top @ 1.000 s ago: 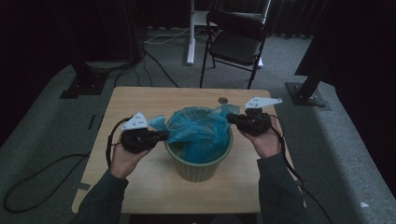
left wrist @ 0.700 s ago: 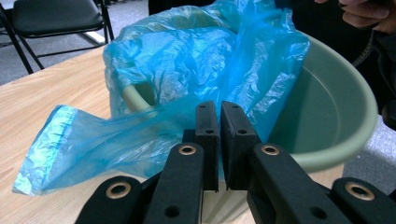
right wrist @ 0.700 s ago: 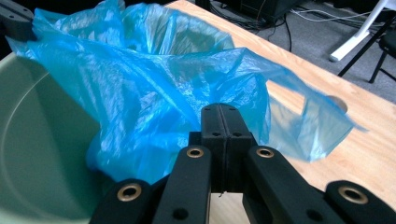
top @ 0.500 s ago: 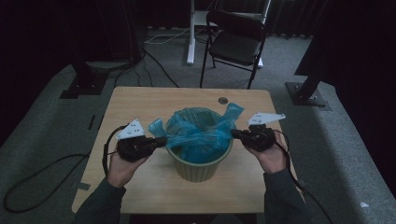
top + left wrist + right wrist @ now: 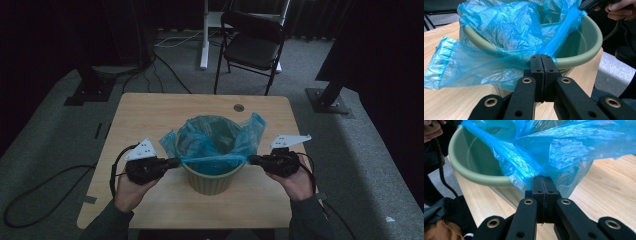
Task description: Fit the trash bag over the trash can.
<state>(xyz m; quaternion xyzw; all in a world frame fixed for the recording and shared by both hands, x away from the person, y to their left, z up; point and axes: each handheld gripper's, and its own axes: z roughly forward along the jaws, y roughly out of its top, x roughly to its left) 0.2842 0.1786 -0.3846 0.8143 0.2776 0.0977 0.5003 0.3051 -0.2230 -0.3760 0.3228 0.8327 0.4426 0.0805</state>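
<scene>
Two hand-held grippers, left (image 5: 176, 162) and right (image 5: 251, 159), each clamped on the blue bag (image 5: 215, 140), stretch its near edge low to line the green bin (image 5: 212, 181) mid-surface (image 5: 145, 115).

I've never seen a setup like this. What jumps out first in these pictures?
A bright blue plastic bag spilling over a green bucket in the middle of the wooden table. On either side, the left gripper and the right gripper each pinch the bag's edge in shut jaws, stretching it across the near rim.
</scene>
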